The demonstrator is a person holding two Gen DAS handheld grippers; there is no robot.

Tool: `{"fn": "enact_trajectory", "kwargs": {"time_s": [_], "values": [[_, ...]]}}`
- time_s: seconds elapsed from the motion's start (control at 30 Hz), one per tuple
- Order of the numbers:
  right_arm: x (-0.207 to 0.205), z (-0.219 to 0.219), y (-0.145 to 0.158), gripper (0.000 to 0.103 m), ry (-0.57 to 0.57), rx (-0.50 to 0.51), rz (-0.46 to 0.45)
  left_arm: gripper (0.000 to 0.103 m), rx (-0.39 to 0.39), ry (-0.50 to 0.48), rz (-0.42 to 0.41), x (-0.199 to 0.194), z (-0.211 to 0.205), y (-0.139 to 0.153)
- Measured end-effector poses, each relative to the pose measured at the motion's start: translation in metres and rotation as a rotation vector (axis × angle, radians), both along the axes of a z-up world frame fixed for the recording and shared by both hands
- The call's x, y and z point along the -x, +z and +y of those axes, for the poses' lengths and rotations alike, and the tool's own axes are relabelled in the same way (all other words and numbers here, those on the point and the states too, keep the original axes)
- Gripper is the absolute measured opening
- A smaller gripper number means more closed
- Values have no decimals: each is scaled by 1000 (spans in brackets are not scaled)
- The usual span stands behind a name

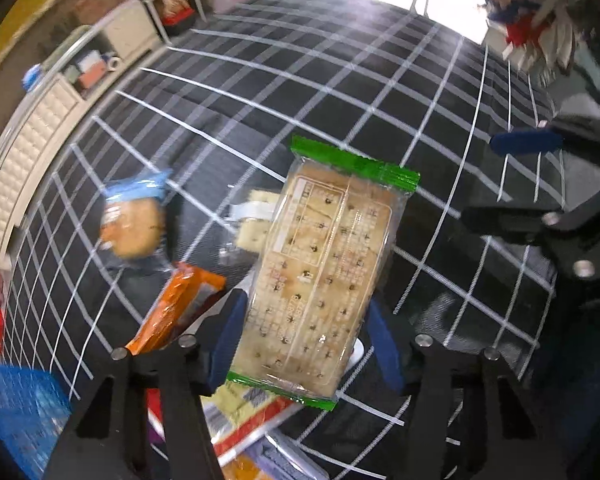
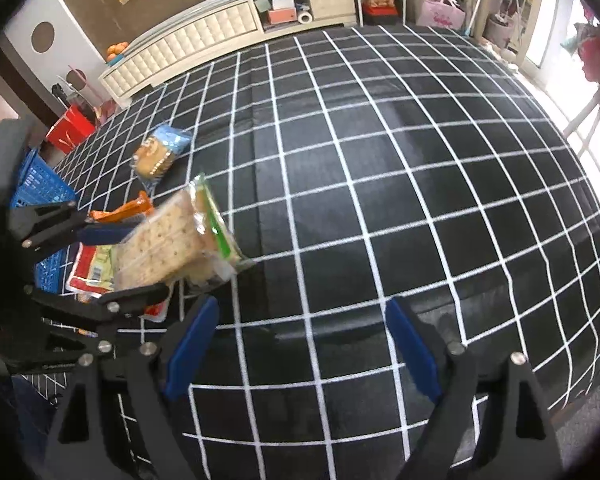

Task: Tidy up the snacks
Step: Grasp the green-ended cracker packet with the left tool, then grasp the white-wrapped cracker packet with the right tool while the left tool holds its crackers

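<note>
Crackers in a clear plastic packet with green crimped ends [image 1: 320, 276] sit between the blue-padded fingers of the left gripper [image 1: 306, 336], and both pads look pressed against the long sides of the packet, which appears raised off the black cloth with a white grid [image 1: 228, 92]; the right wrist view shows the same packet [image 2: 168, 244] tilted above the pile of snacks. Beyond the packet lies a round biscuit in a blue-topped clear wrapper [image 1: 134, 224], and just to the left of the gripper an orange foil snack packet [image 1: 176, 308] leans over other wrappers, among them a red and yellow packet [image 1: 248, 416] underneath. A blue plastic lattice basket [image 1: 16, 412] stands at the left edge of the cloth. The right gripper [image 2: 302, 344] hangs over bare cloth well to the side of the snacks, its two blue pads wide apart with nothing between them.
</note>
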State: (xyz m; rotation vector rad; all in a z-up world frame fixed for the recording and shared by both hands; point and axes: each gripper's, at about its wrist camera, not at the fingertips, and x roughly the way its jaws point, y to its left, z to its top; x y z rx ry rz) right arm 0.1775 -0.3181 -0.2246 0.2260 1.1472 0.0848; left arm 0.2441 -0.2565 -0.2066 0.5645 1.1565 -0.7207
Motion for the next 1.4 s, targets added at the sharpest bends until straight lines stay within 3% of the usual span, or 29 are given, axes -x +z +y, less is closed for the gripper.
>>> {"fn": "enact_trajectory", "kwargs": {"time_s": [0.17,0.33,0.57,0.87,0.93,1.0,1.07,1.13,1.23,1.4], "values": [[-7,18,13,89,57,21,-30,57,98,163,-58,3,41,33],[-26,40,14,89,134,56,-34,57,109,327,-115,9,82,48],[-56,69,-1,89,241,88,-5,57,174,477,-91,13,116,48],[-72,88,-36,86,300,90,92,57,187,518,-72,15,132,38],[-71,89,-40,79,293,116,85,57,195,517,-73,16,133,37],[-68,93,-40,60,300,174,69,57,201,518,-76,17,135,38],[-64,96,-39,55,311,191,61,57,213,518,-77,18,136,41],[-60,95,-36,52,293,136,75,57,221,516,-87,22,139,47],[-54,92,-25,50,238,147,53,57,227,509,-117,30,144,56],[-37,98,17,50,223,129,-18,57,255,515,-160,45,157,80]]}}
